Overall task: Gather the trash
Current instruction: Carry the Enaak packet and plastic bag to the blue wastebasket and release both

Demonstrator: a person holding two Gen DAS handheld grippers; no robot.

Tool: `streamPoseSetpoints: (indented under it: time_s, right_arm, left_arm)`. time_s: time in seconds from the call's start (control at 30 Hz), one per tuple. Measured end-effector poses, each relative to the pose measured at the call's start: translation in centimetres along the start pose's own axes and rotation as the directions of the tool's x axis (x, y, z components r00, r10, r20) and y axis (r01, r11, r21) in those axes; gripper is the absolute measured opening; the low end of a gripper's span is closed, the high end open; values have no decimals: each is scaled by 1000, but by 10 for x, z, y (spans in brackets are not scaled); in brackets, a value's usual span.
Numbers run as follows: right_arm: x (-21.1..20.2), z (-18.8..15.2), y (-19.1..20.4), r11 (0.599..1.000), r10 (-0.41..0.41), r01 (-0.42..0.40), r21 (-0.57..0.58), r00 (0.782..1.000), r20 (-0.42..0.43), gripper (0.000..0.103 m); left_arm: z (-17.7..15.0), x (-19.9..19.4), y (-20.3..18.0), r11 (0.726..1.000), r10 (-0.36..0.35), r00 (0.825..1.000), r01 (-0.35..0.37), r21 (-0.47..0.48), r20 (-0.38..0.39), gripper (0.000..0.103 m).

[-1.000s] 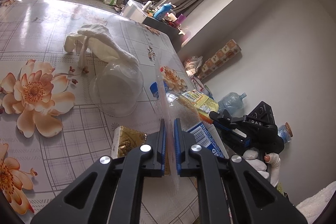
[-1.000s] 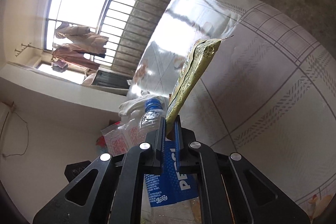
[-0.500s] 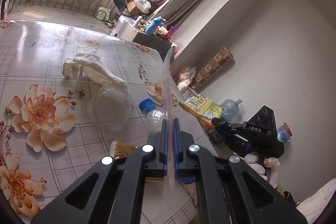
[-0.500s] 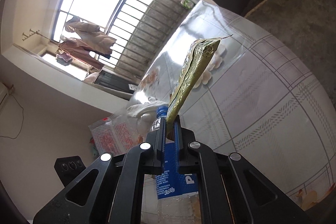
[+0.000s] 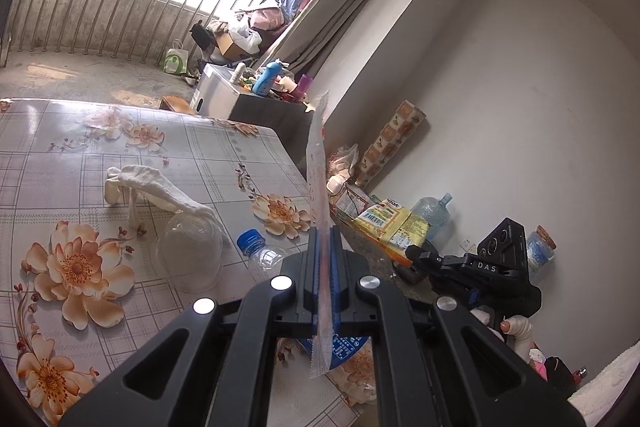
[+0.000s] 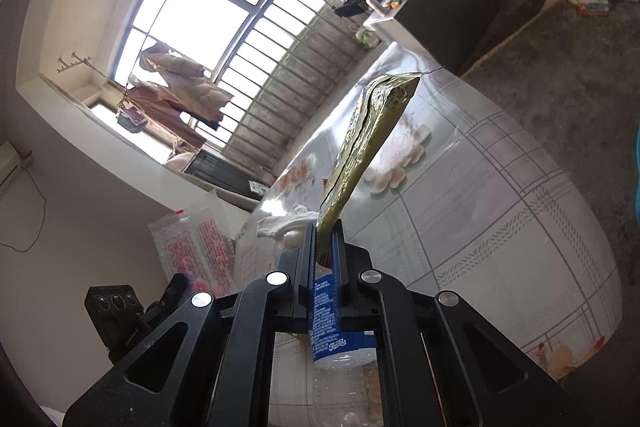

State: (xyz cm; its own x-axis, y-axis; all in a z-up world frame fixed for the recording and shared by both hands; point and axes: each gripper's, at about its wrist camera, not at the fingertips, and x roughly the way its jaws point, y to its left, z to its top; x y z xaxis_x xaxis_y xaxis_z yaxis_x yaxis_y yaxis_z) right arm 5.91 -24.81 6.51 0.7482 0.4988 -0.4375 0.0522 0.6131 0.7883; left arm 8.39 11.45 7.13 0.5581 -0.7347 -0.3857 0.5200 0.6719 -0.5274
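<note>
Your left gripper [image 5: 325,245] has its fingers pressed together on a clear plastic packet [image 5: 318,163] with red print. The packet stands on edge between them, its top rising well above the fingertips and its lower corner hanging down behind them. You hold it above the near edge of the table [image 5: 60,155], clear of the flowered cloth.

Your right gripper [image 6: 324,239] is also closed tight, on a green-gold foil wrapper [image 6: 370,131]. The wrapper sticks up and forward out of the fingers, slightly puffed, with its far end tilted to the right. It hangs in the air over the table [image 6: 500,227].

Below both grippers, a clear plastic bottle [image 5: 262,259] with a blue cap and blue label lies on its side on the table; in the right view its label [image 6: 326,323] shows just under the fingers. Beside the bottle, toward the middle of the table, a clear plastic cup [image 5: 188,255] lies tipped over. A white crumpled cloth [image 5: 160,191] lies behind the cup and touches it.

In the left view your right gripper [image 5: 476,271] shows off past the table edge, near a yellow packet [image 5: 390,227] and a large water jug [image 5: 434,213] by the wall. In the right view your left gripper [image 6: 132,315] shows at lower left with the clear packet [image 6: 196,239] above it.
</note>
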Motion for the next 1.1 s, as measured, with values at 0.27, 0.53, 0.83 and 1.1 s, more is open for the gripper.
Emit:
streamPoseSetpoints:
  time_s: [0.27, 0.53, 0.83, 1.1]
  right_arm:
    - [-15, -2, -9, 1000, 24, -24, 10, 999, 47, 5]
    - [-35, 2, -29, 998, 38, -43, 40, 993, 112, 5]
    - [-83, 8, -80, 991, -35, 1, 136, 968, 248, 5]
    - [-121, 8, -149, 953, -190, 89, 290, 921, 340, 5]
  left_arm:
    - [13, 16, -30, 997, -37, 999, 38, 69, -12, 4]
    - [35, 66, -80, 979, -81, 994, 93, 180, -71, 4]
    - [42, 162, -156, 934, -99, 967, 172, 313, -236, 4]
    - [12, 276, -223, 882, -41, 890, 246, 401, -455, 4]
